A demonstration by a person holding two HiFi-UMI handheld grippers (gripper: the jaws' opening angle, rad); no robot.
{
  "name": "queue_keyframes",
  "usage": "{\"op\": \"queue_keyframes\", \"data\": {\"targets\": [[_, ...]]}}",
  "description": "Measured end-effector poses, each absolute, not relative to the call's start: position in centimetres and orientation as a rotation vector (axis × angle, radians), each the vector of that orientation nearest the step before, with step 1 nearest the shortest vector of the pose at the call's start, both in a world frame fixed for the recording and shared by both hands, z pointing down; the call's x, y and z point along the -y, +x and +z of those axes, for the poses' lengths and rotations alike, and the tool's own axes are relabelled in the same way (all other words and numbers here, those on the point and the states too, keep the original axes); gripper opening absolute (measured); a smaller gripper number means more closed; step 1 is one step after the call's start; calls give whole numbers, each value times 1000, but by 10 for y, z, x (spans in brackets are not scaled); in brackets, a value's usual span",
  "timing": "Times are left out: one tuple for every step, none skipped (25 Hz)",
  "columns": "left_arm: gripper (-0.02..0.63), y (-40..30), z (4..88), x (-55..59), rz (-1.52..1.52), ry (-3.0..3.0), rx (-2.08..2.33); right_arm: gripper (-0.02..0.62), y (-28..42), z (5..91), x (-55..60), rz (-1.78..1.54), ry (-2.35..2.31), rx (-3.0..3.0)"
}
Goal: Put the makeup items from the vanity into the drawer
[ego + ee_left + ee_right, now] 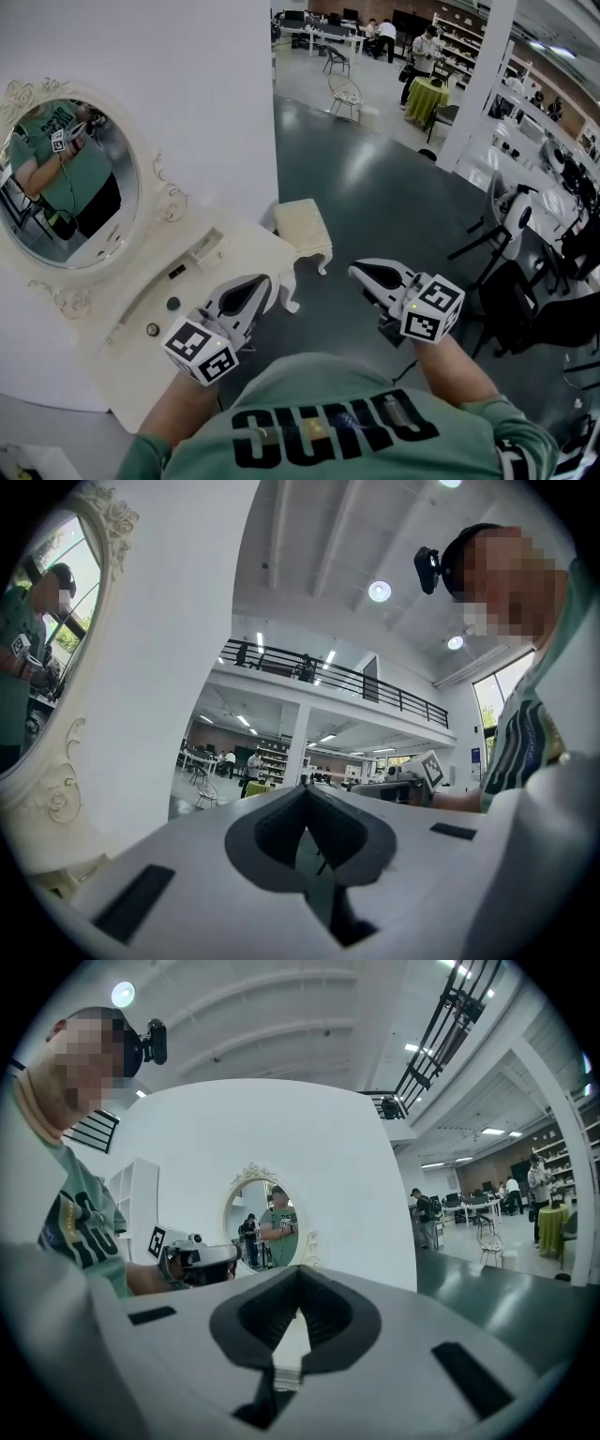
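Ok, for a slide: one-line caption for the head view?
Left hand-held gripper and right hand-held gripper, both shut and empty, poised at the cream vanity with its oval mirror.

A vanity (239,251) stands against the wall (187,66), with a mirror (70,183) on that wall behind and above it. A stool (303,228) sits just beside the vanity's far end. The left gripper (265,281) hangs over the vanity's near edge, and the right gripper (357,271) hangs to the vanity's right, above the floor (375,187).
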State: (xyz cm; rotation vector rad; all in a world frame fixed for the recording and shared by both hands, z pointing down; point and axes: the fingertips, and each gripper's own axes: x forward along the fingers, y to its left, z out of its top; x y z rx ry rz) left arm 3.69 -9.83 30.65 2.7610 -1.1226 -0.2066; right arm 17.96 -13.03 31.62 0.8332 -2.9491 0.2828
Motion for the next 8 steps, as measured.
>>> {"op": "queue_keyframes", "data": {"targets": [[8, 37, 306, 98, -207, 2761, 1123, 9, 180, 316, 130, 281, 833, 2949], [8, 38, 306, 98, -207, 2762, 1123, 9, 181, 316, 130, 280, 834, 2949], [8, 38, 306, 98, -209, 2763, 1122, 9, 182, 316, 130, 278, 834, 2948], [8, 39, 305, 98, -211, 2764, 1121, 9, 182, 316, 130, 276, 835, 2947], [8, 39, 305, 98, -213, 2765, 1120, 9, 182, 316, 130, 274, 836, 2946], [8, 39, 305, 99, -215, 2765, 1120, 9, 182, 316, 130, 272, 837, 2945], [8, 38, 305, 99, -217, 2766, 1119, 9, 183, 316, 131, 270, 838, 2945], [8, 38, 305, 99, -218, 2766, 1118, 9, 183, 317, 131, 268, 839, 2944]]}}
